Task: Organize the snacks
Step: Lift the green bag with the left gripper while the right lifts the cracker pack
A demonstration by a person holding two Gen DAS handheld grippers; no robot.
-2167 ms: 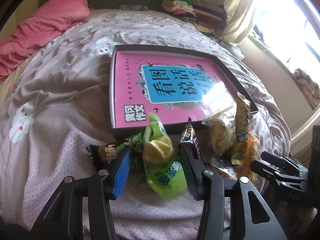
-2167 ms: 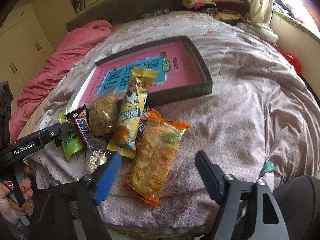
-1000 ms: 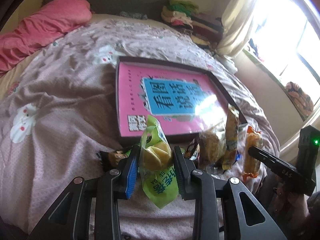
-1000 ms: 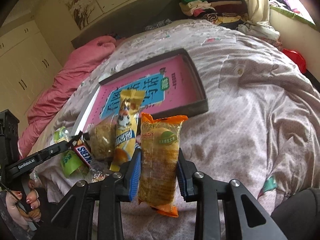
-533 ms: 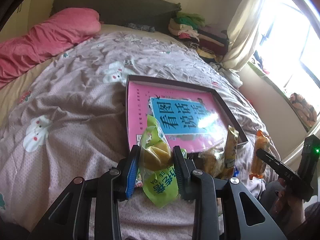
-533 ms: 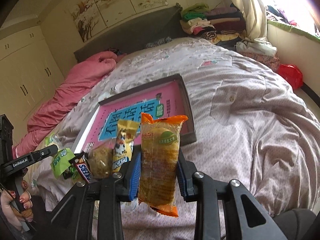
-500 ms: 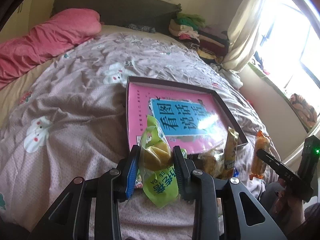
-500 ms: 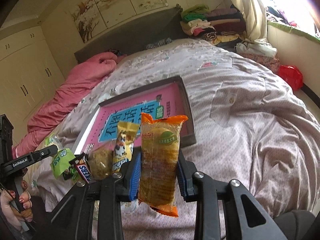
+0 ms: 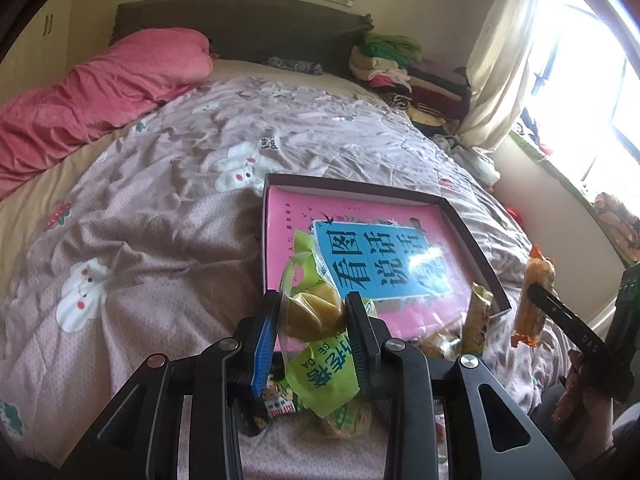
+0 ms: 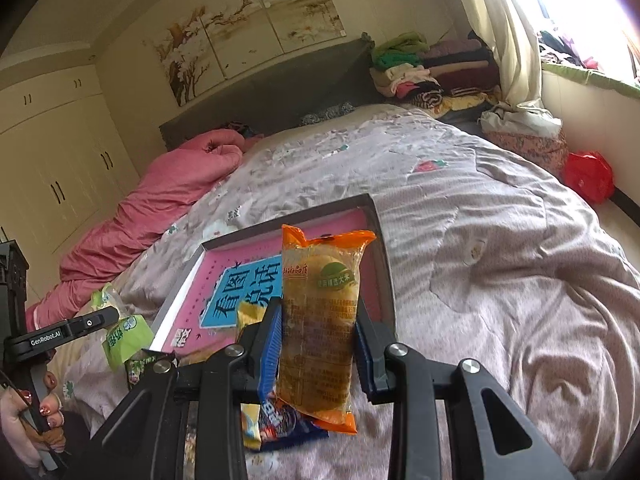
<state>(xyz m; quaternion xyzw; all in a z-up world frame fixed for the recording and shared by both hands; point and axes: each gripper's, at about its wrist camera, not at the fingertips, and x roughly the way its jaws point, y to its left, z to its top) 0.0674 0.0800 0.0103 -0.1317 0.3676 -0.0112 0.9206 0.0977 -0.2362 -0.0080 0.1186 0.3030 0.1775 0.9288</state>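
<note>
Left claw (image 9: 312,320) pinched on green cake packet (image 9: 320,344), held above bed (image 9: 160,220), near tray edge. Right claw (image 10: 316,332) pinched on orange cake packet (image 10: 320,320), raised before tray (image 10: 382,264). Tray seen holding only pink book (image 9: 360,256); no snack placed yet. Remaining snacks (image 9: 460,332) left at tray's near edge, partly hidden behind claws, hard to count.

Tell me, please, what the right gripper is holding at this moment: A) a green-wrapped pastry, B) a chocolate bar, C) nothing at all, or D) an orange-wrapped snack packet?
D: in the right wrist view the right gripper is closed on the orange-wrapped snack packet, held upright above the bed in front of the tray; the green-wrapped pastry sits in the left gripper instead.
</note>
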